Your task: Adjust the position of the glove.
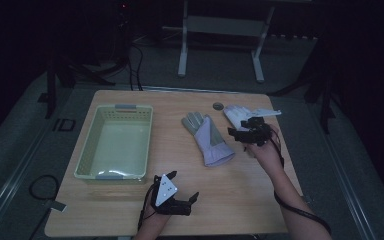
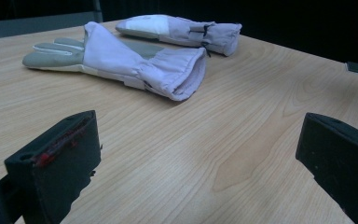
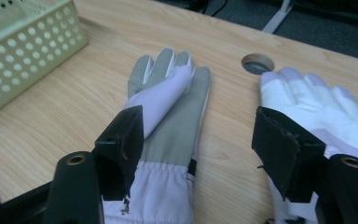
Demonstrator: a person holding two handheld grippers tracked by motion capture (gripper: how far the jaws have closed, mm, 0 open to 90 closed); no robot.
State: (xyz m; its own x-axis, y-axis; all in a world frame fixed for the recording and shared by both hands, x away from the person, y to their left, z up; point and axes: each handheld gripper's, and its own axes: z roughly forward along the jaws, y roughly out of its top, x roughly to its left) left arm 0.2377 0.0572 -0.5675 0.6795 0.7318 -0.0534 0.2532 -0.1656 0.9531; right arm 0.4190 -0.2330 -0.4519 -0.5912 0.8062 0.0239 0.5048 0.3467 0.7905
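Note:
Two gloves lie on the wooden table. A grey-palmed glove with a lavender cuff (image 1: 208,141) (image 2: 121,60) (image 3: 172,107) rests at the centre, fingers pointing away. A whiter glove (image 1: 242,115) (image 2: 182,30) (image 3: 317,105) lies just to its right. My right gripper (image 1: 245,127) (image 3: 198,135) is open and hovers over the cuff ends, one jaw above each glove, holding nothing. Near the front edge my left gripper (image 1: 184,185) (image 2: 198,140) is open and low over bare wood, facing the grey glove's cuff from a distance.
A pale green perforated basket (image 1: 87,150) (image 3: 23,42) stands empty on the table's left half. A round cable hole (image 1: 218,105) (image 3: 257,63) sits beyond the gloves near the far edge. A metal frame's legs (image 1: 182,55) stand on the dark floor behind.

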